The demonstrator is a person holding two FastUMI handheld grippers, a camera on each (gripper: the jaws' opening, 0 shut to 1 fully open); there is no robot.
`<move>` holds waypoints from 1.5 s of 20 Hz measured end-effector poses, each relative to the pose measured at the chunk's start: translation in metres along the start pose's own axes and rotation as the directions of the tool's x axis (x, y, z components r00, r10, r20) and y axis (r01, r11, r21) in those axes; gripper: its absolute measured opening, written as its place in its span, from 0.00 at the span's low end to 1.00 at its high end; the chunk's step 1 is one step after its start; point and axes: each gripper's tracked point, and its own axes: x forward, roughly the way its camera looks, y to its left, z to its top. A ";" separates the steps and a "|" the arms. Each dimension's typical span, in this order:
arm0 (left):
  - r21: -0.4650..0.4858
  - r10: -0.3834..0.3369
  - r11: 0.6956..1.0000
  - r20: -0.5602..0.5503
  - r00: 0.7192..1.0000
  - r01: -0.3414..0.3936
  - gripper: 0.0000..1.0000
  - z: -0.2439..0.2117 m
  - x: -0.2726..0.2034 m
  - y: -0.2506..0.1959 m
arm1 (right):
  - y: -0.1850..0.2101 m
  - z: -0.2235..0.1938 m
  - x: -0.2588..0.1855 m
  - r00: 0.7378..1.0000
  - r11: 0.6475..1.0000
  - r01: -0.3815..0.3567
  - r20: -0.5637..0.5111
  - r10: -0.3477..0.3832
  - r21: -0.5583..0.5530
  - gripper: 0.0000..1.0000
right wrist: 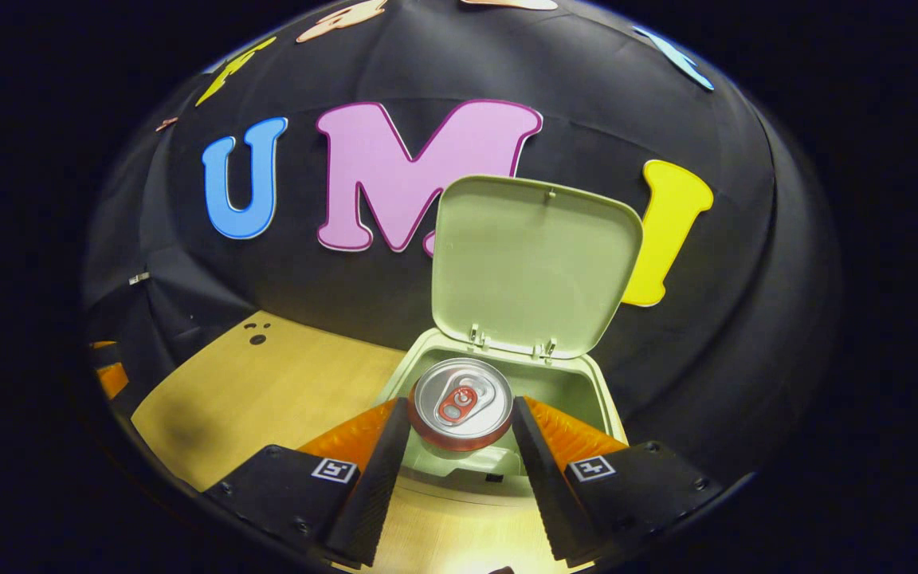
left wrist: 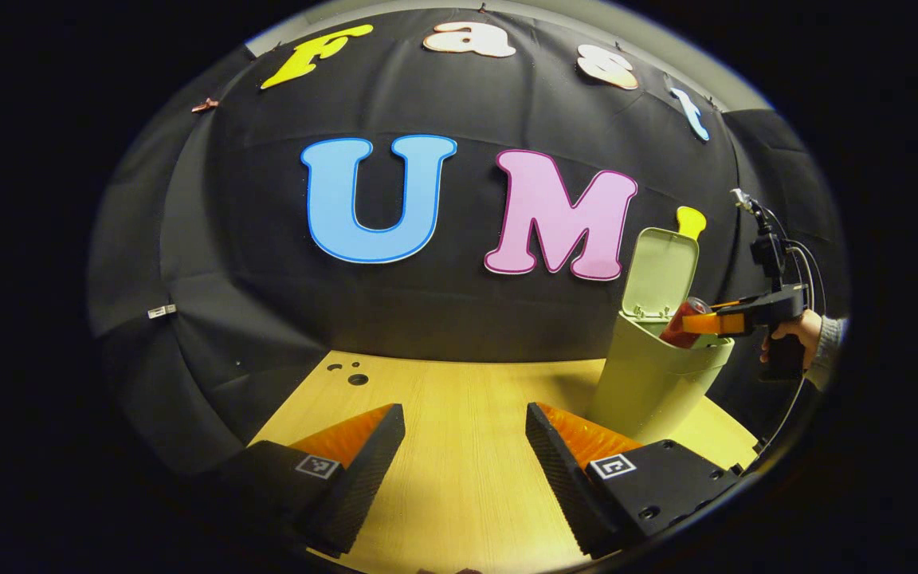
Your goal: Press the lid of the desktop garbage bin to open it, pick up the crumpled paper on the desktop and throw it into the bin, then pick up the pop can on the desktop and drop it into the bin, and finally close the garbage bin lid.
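The pale green desktop bin (left wrist: 650, 383) stands on the wooden table at the right, its lid (left wrist: 661, 271) swung upright. In the left gripper view, the right gripper (left wrist: 712, 323), held by a hand (left wrist: 806, 333), keeps the red pop can (left wrist: 684, 323) tilted in the bin's mouth. In the right gripper view the can (right wrist: 461, 402) faces me top first, pull tab showing, with both fingers of the right gripper (right wrist: 461, 414) pressing its sides above the bin's opening (right wrist: 570, 383). The lid (right wrist: 535, 263) stands open behind it. My left gripper (left wrist: 465, 414) hovers open over bare table.
The wooden table (left wrist: 459, 478) runs up to the black cloth wall behind. A few small holes (left wrist: 357, 379) mark its far left corner. A cable (left wrist: 814, 271) trails from the right gripper.
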 end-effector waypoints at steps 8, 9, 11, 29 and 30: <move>-0.006 0.003 1.000 -0.014 1.000 -0.004 0.98 -0.005 0.002 0.003 | 0.002 -0.024 0.021 0.997 0.998 0.000 -0.082 0.006 0.066 0.82; -0.007 0.004 1.000 -0.014 1.000 -0.004 0.98 -0.006 0.002 0.003 | 0.002 -0.026 0.022 0.996 0.997 -0.002 -0.092 0.010 0.081 0.82; -0.005 0.007 1.000 -0.012 1.000 -0.007 0.98 -0.005 0.002 0.004 | 0.000 -0.027 0.023 0.995 0.995 -0.003 -0.099 0.013 0.095 0.83; -0.011 -0.009 1.000 -0.003 1.000 0.009 0.98 -0.004 -0.002 -0.003 | -0.025 0.107 -0.026 0.970 0.999 0.044 0.240 -0.048 0.022 0.98; -0.013 -0.010 1.000 -0.003 1.000 0.010 0.98 -0.005 -0.002 -0.004 | -0.029 0.117 -0.027 0.964 0.998 0.051 0.261 -0.055 0.021 0.98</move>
